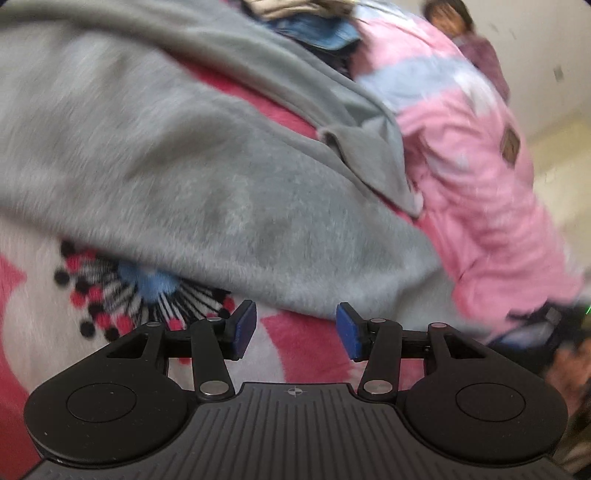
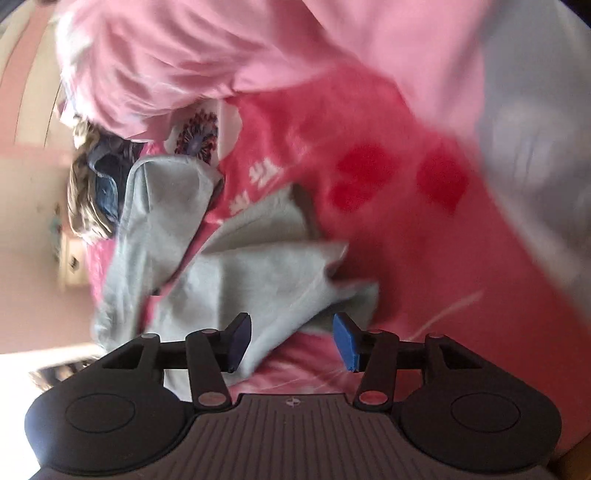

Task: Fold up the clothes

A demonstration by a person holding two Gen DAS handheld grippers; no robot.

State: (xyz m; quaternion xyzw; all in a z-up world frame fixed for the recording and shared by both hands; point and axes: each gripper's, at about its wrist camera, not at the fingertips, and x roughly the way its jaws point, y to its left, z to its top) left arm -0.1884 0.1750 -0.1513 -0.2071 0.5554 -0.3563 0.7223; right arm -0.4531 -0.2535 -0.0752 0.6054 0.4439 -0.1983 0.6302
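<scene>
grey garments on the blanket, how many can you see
1: a grey garment spread across the pink patterned blanket, just ahead of the left tongs. The right wrist view shows it crumpled. More clothes sit in a pile beyond; some may be hidden.

Both views are fisheye cameras riding just behind a hand-held gripper, looking forward along its two fingers and tilted down at the bed.

The left wrist view sits close over the grey garment (image 1: 207, 173), which fills most of its frame, with the patterned pink blanket (image 1: 306, 339) under it and a person in a pink top (image 1: 476, 177) at its right.

The right wrist view is rolled sideways and looks from farther back, taking in the same grey garment (image 2: 255, 273), blanket (image 2: 424, 258) and pink top (image 2: 207, 48).
</scene>
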